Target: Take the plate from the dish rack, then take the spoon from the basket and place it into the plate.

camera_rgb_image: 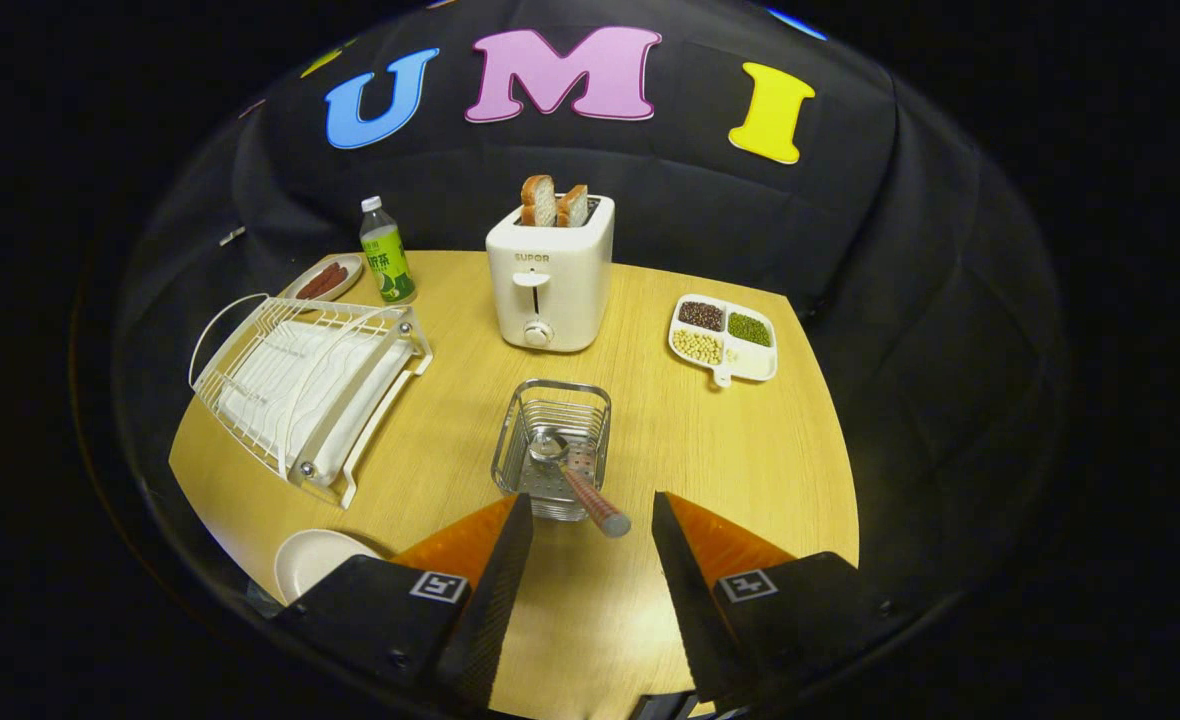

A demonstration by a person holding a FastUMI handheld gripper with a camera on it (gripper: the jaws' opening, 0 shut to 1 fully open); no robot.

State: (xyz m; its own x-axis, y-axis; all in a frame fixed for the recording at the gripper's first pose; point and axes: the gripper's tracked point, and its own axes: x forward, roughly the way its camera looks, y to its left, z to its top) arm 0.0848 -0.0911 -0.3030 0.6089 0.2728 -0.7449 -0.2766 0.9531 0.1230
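Note:
A white plate (312, 560) lies flat on the wooden table (750, 470), just left of my left finger and partly hidden by it. The white wire dish rack (305, 385) stands farther back on the left with no dishes in it. A metal wire basket (553, 448) sits just ahead of my fingers. In it leans a spoon (575, 480): bowl down inside, wooden handle sticking out toward me. My gripper (592, 505) is open, and the handle's end lies between the fingertips without touching them.
A white toaster (550, 275) with two bread slices stands behind the basket. A green-labelled bottle (386, 252) and a small dish of sausages (325, 280) are at the back left. A divided tray of beans (723, 338) sits at the right.

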